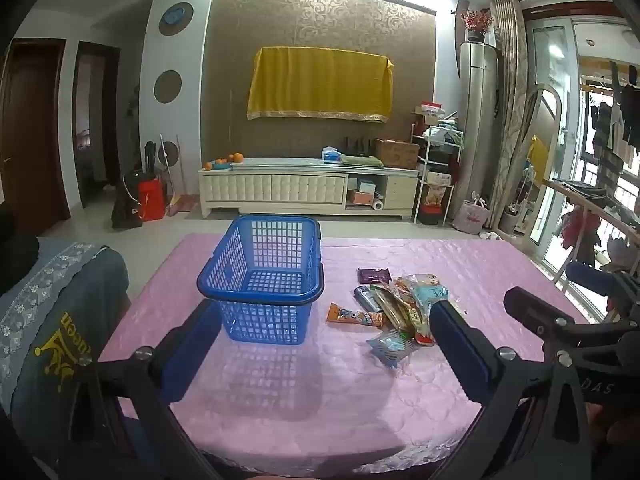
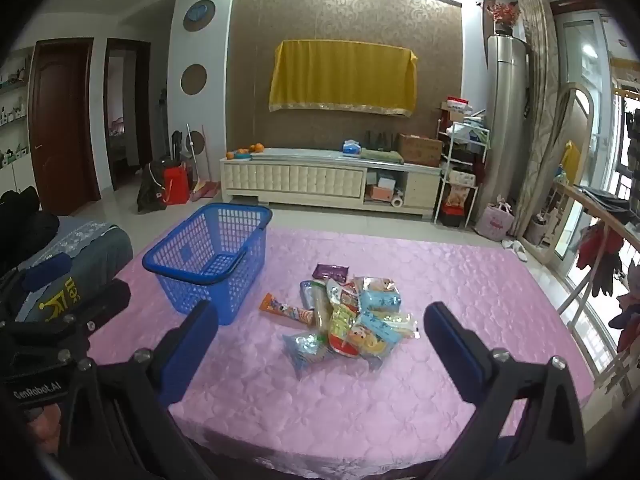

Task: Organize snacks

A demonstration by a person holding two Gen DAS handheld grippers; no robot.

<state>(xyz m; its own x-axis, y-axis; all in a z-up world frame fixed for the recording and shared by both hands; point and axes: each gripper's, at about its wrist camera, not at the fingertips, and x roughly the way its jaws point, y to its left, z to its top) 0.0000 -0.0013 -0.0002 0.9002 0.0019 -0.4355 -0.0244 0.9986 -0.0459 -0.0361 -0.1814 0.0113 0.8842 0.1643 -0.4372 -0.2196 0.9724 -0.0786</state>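
An empty blue plastic basket [image 1: 262,280] stands on the pink tablecloth [image 1: 280,400]; it also shows in the right wrist view [image 2: 208,256], left of centre. A pile of snack packets [image 2: 348,316] lies to its right, with a purple packet [image 2: 331,271] at the back and an orange packet [image 2: 286,311] on the left. The pile shows in the left wrist view [image 1: 394,308] too. My left gripper [image 1: 324,320] is open and empty, above the table in front of the basket. My right gripper [image 2: 320,320] is open and empty, in front of the pile.
A blue-grey cushioned seat [image 1: 52,320] stands at the table's left edge. Beyond the table are a white TV cabinet [image 1: 308,188], a shelf rack [image 1: 438,172] and a wooden drying rack [image 2: 592,248] on the right.
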